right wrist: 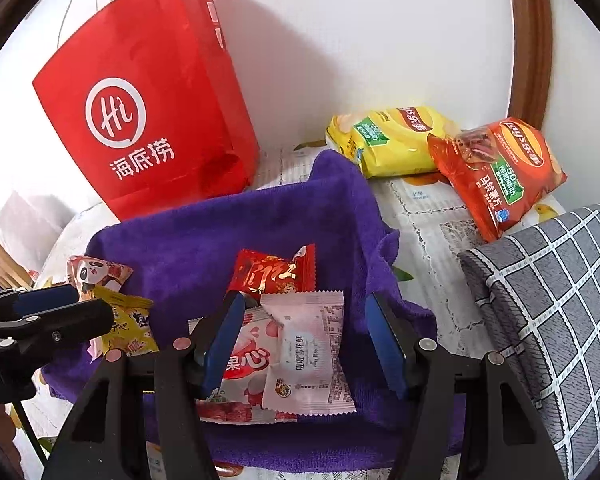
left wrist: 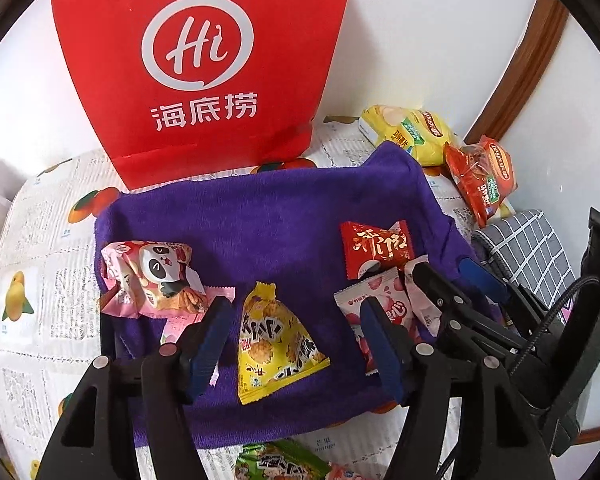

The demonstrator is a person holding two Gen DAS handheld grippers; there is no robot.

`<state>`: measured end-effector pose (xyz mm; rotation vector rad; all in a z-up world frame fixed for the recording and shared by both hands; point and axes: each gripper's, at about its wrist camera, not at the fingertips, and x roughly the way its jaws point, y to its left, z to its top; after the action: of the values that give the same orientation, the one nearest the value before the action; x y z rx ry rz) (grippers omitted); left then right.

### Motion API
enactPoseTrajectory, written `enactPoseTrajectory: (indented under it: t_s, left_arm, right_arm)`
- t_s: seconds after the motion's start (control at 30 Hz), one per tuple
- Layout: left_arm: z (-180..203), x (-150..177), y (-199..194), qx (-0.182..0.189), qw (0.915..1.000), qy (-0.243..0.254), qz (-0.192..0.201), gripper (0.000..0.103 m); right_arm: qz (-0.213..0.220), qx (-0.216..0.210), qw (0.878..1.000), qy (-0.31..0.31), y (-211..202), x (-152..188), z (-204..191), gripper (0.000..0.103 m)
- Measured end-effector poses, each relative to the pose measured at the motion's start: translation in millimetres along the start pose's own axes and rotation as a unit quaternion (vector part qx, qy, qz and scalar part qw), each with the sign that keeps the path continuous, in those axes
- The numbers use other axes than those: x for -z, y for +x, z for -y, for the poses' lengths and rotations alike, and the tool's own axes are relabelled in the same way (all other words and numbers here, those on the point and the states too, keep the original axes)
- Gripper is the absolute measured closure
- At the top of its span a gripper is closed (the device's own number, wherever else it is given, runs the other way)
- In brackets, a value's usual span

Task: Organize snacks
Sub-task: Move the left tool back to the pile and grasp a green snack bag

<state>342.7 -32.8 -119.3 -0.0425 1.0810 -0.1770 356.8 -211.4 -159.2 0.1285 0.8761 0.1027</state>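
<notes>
Left tool (left wrist: 296, 344) spread, straddling the yellow pack (left wrist: 274, 344) on the purple towel (left wrist: 268, 220), pads not touching it. Right tool (right wrist: 304, 344) spread over the pink pack (right wrist: 308, 340), nothing pinched. Risk: the tools sit close together and could clash, or nudge the overlapping red pack (right wrist: 274, 272). Towel edge near; open room toward the red bag (left wrist: 200, 68); counter (left wrist: 40, 260) crowded on the right by the chip bags (right wrist: 496, 172).

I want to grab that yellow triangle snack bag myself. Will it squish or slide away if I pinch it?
The yellow triangle packet looks puffed with air, so it would probably dent and crackle, not stay stiff. Its glossy wrapper may slip between pads. It seems light, and the fuzzy purple towel should keep it from sliding far.
</notes>
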Motion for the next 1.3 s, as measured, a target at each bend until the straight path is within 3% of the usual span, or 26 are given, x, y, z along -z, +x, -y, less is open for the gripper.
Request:
enactPoseTrajectory:
  t_s: [0.27, 0.67, 1.0, 1.13, 1.3]
  left_arm:
    - [2, 22, -31, 0.014, 0.9999, -0.002, 0.008, 0.039]
    - [-42, 107, -56, 0.012, 0.999, -0.043, -0.012, 0.039]
    - [-47, 123, -34, 0.038, 0.9975, -0.048, -0.035, 0.039]
    - [-40, 121, -13, 0.052, 0.9954, -0.052, -0.062, 0.039]
    - [-32, 120, 2, 0.065, 0.9944, -0.056, -0.061, 0.038]
  right_arm:
    - [0.014, 0.009, 1.0, 0.0, -9, -1, 3, 0.041]
    - [0.027, -0.01, 0.999, 0.018, -21, 10, 9, 0.041]
    - [0.018, -0.012, 1.0, 0.012, -21, 19, 5, 0.041]
    - [0.014, -0.023, 0.999, 0.024, -21, 17, 8, 0.041]
    - [0.027, -0.029, 0.999, 0.027, -32, 15, 9, 0.041]
